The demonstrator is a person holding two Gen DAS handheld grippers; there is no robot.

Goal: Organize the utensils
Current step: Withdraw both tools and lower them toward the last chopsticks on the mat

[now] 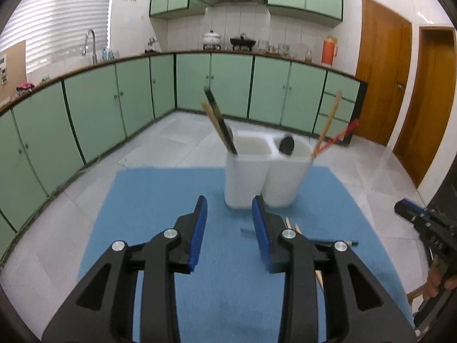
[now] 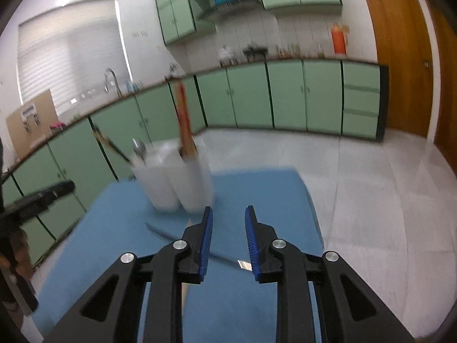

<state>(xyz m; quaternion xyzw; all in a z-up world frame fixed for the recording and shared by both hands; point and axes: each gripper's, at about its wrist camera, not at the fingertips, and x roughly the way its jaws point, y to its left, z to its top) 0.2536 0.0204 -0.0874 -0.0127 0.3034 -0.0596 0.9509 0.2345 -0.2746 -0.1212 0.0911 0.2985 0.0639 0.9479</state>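
Note:
A white utensil holder (image 1: 257, 177) (image 2: 174, 183) stands on the blue mat (image 1: 160, 200) (image 2: 271, 194). It holds a wooden chopstick and a black-handled utensil (image 1: 218, 123) on its left, and a dark spoon (image 1: 286, 144), a wooden chopstick (image 1: 328, 123) and a red chopstick (image 1: 340, 135) on its right. My left gripper (image 1: 230, 203) is open and empty just in front of the holder. Loose chopsticks (image 1: 291, 224) lie by its right finger. My right gripper (image 2: 228, 211) is open and empty, right of the holder. A thin metal utensil (image 2: 162, 231) lies on the mat and runs behind its left finger.
The mat lies on a pale table top (image 2: 371, 214) with bare surface to its right. The other gripper shows at each view's edge (image 1: 414, 214) (image 2: 48, 193), and a person's hand (image 1: 437, 283) holds it. Green cabinets (image 1: 100, 105) and wooden doors (image 1: 382, 68) stand behind.

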